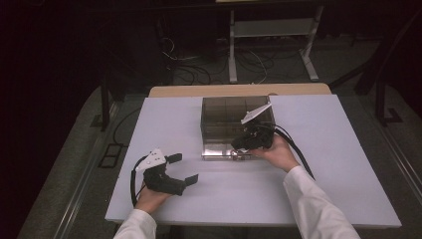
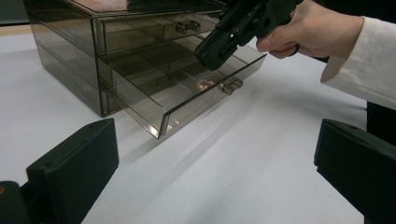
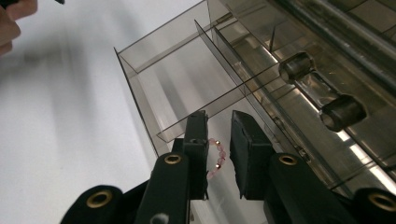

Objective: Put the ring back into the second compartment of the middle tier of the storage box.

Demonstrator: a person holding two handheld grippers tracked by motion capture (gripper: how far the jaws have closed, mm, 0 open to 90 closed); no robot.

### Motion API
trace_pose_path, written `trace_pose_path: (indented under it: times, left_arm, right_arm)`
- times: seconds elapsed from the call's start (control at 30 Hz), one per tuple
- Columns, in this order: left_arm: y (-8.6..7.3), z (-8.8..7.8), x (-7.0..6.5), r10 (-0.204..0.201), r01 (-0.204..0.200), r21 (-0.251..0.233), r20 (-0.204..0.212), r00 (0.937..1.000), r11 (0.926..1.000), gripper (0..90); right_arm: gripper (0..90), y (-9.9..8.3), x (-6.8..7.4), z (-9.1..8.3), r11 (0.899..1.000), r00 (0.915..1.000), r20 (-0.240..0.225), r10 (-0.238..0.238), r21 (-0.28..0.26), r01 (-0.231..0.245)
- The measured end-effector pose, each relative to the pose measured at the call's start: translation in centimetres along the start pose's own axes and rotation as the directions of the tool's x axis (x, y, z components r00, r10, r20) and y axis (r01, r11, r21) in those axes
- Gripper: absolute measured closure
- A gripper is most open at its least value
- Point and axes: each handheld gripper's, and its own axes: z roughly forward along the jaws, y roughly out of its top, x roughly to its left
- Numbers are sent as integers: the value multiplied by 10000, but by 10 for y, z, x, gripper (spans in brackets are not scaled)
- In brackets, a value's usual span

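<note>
A smoky clear drawer box (image 1: 219,112) stands mid-table with its bottom drawer (image 2: 154,100) pulled out. A small ring of pink beads (image 3: 217,156) lies on that drawer's floor; it is the pink speck (image 2: 204,84) in the left gripper view. My right gripper (image 3: 219,122) hangs right over it, tips down in the drawer, jaws a little apart. The beads show in the gap beside one pad, and the other pad stands clear of them. My left gripper (image 1: 182,168) rests low over the table at the near left, jaws wide (image 2: 215,186) and empty, facing the box.
The upper drawer is shut, and its handle (image 3: 322,88) juts out just beside my right gripper. Thin dividers (image 3: 219,93) split the open drawer into compartments. White tabletop (image 1: 318,174) spreads around the box. Cables and a metal stand (image 1: 271,45) lie on the floor beyond the table.
</note>
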Motion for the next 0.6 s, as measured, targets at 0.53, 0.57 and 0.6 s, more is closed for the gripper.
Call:
trace_pose_path:
  times: [0.53, 0.57, 0.6]
  left_arm:
    - [0, 1, 0, -48, 48, -1, 37, 10000, 10000, 0]
    - [0, 1, 0, -36, 36, 3, 38, 10000, 10000, 0]
    - [0, 0, 1, -13, 13, 21, 28, 10000, 10000, 0]
  right_arm:
    - [660, 0, 10, -23, 9984, 9994, -312, 158, -540, -175]
    - [646, 0, 11, -24, 9985, 9995, -285, 156, -518, -171]
    - [634, 0, 13, -25, 9983, 9995, -256, 165, -559, -180]
